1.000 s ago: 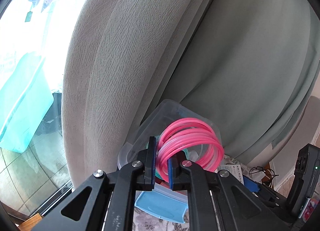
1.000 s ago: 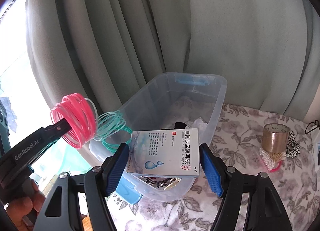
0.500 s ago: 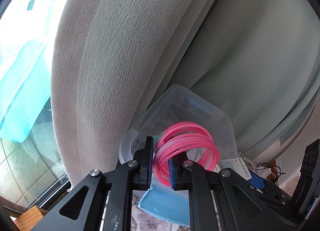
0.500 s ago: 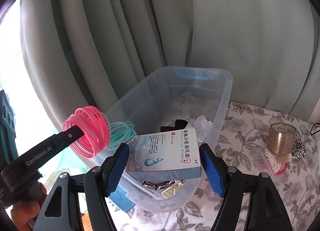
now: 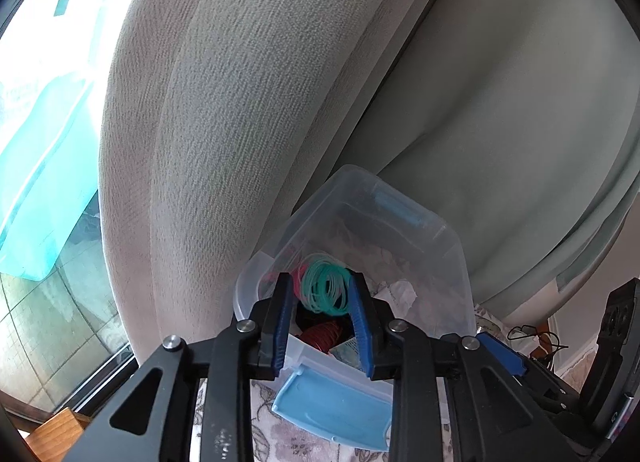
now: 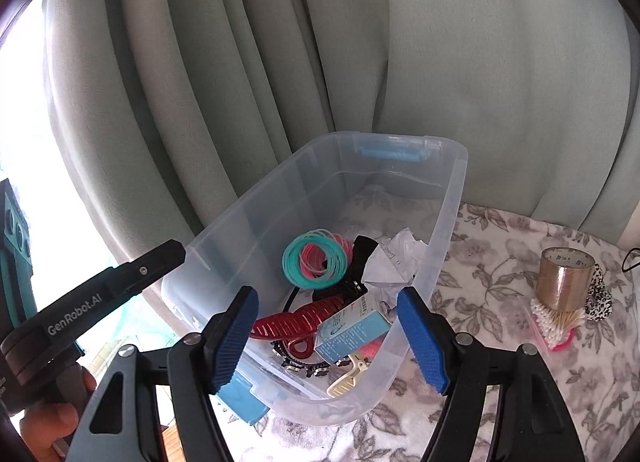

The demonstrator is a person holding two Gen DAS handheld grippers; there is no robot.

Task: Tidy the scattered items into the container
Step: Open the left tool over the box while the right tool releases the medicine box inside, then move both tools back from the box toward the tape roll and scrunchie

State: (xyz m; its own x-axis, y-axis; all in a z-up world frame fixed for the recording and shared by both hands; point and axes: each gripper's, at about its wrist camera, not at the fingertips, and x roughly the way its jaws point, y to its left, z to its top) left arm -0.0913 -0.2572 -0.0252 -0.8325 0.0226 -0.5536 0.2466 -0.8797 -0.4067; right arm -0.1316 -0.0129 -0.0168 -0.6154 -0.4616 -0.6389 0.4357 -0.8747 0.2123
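container (image 6: 448, 222) | holds: bangles (image 6: 316, 258), red comb (image 6: 296, 322), medicine box (image 6: 352, 330)

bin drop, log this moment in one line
left gripper: opening, empty | right gripper: open, empty | bands, box: in bin | tape: on table
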